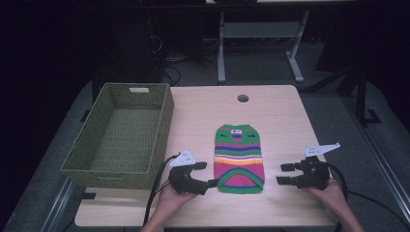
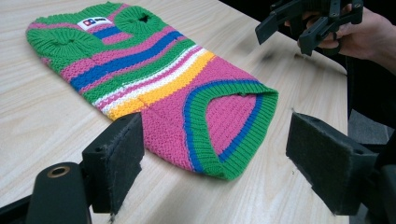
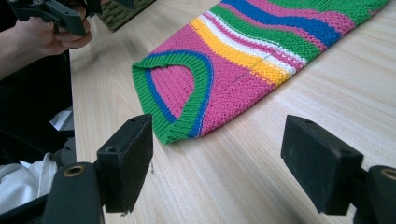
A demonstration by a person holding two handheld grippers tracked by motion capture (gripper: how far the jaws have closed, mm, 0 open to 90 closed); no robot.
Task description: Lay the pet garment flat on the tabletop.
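Flanking the striped knit sweater (image 1: 240, 158), both tools stand with jaws wide and hold nothing. The garment lies flat on the table (image 1: 285, 116), hem toward the person. The left gripper (image 1: 202, 174) sits just beside the hem's left corner; in the left gripper view the hem opening lies between and just ahead of its pads (image 2: 119, 161). The right gripper (image 1: 286, 174) is near the hem's right side but apart from it, with bare wood between jaws and fabric.

Probable faults from this state:
- Single-layer pickup. The hem gapes open, so a jaw may enter the opening and pinch the top layer alone; the garment then hangs unevenly.
- Dragging. A jaw meeting the table edge-on ahead of the knit may push the fabric and bunch it rather than slide under.
- Uneven lift. The right tool has farther to travel, so an early left-side closure may skew the garment away from the wicker basket (image 1: 145, 145), which stands beyond the left gripper.
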